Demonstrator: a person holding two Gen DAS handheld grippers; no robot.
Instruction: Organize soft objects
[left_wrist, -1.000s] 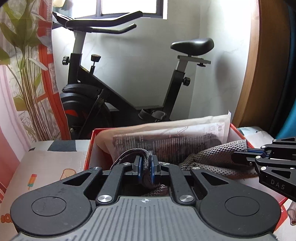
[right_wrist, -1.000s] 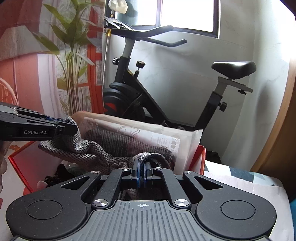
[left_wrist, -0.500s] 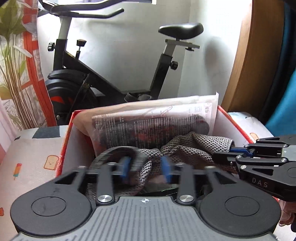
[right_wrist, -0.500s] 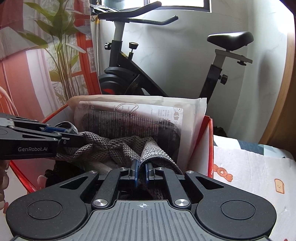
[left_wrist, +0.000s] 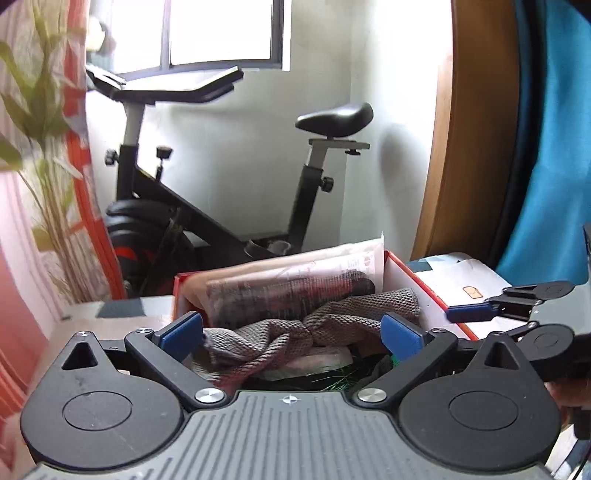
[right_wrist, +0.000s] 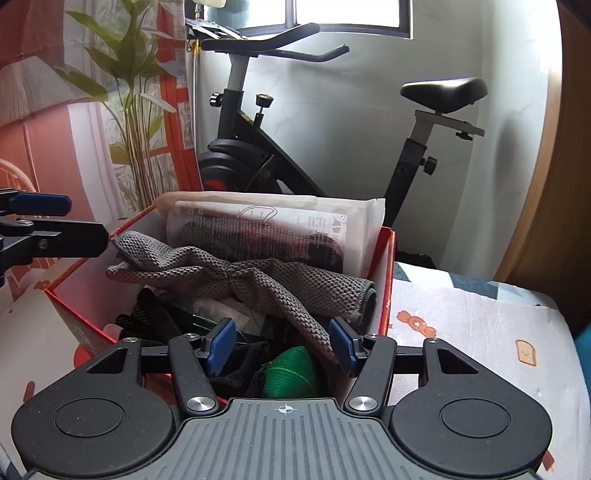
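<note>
Because the grey knitted cloth (right_wrist: 255, 277) lies crumpled inside the red box (right_wrist: 388, 266), neither hand-held gripper grips it; left hand-held gripper (left_wrist: 291, 332) and right hand-held gripper (right_wrist: 282, 341) both gape wide, empty, apparently finished placing.

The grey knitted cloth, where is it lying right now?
The grey knitted cloth lies crumpled in the red box, on top of its contents, just in front of the upright plastic package.

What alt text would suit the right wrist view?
A gray knit cloth lies crumpled in a red box, in front of a printed plastic bag. The open right gripper hovers near it; an exercise bike stands behind.
</note>
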